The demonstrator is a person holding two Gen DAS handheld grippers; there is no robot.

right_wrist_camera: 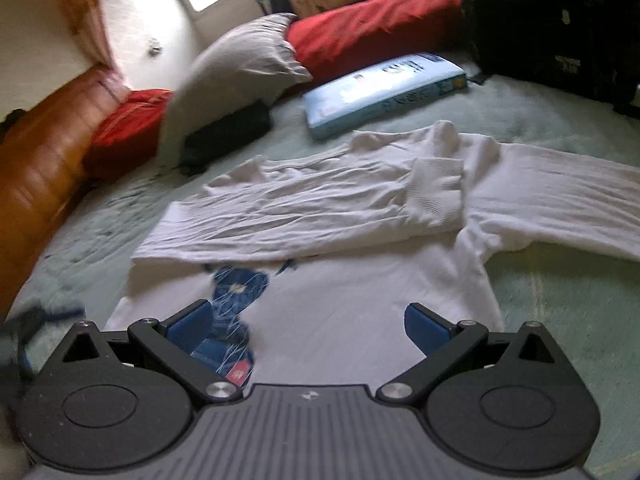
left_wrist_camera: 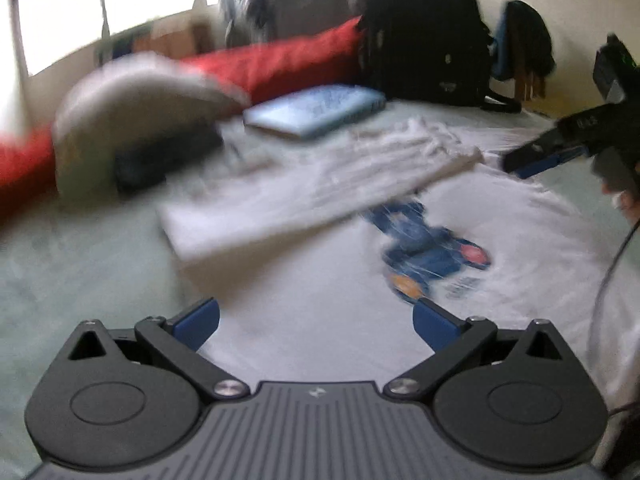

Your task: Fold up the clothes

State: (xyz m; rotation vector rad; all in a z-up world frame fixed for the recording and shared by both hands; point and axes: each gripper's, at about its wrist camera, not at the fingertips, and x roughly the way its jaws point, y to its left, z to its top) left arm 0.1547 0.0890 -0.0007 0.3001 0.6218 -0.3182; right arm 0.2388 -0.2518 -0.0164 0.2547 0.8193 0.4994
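Note:
A white long-sleeved sweatshirt [left_wrist_camera: 304, 280] [right_wrist_camera: 360, 300] with a blue print [left_wrist_camera: 424, 248] [right_wrist_camera: 236, 288] lies flat on the pale green bed [right_wrist_camera: 560, 312]. Its far side and one sleeve are folded across the body, with the ribbed cuff [right_wrist_camera: 436, 196] on top. The other sleeve [right_wrist_camera: 560, 200] stretches out to the right. My left gripper [left_wrist_camera: 316, 324] hovers open over the bare hem area, holding nothing. My right gripper [right_wrist_camera: 308, 322] is open above the chest, its left pad over the print. In the left wrist view the right gripper [left_wrist_camera: 510, 162] hangs near the folded sleeve's end.
A light blue flat box [left_wrist_camera: 316, 110] [right_wrist_camera: 384, 88] lies beyond the sweatshirt. A grey pillow [right_wrist_camera: 240, 68], a dark folded item [right_wrist_camera: 228, 132], a red bolster [left_wrist_camera: 288, 60] and a black backpack [left_wrist_camera: 424, 40] line the far side. A brown wooden bed end [right_wrist_camera: 36, 188] stands on the left.

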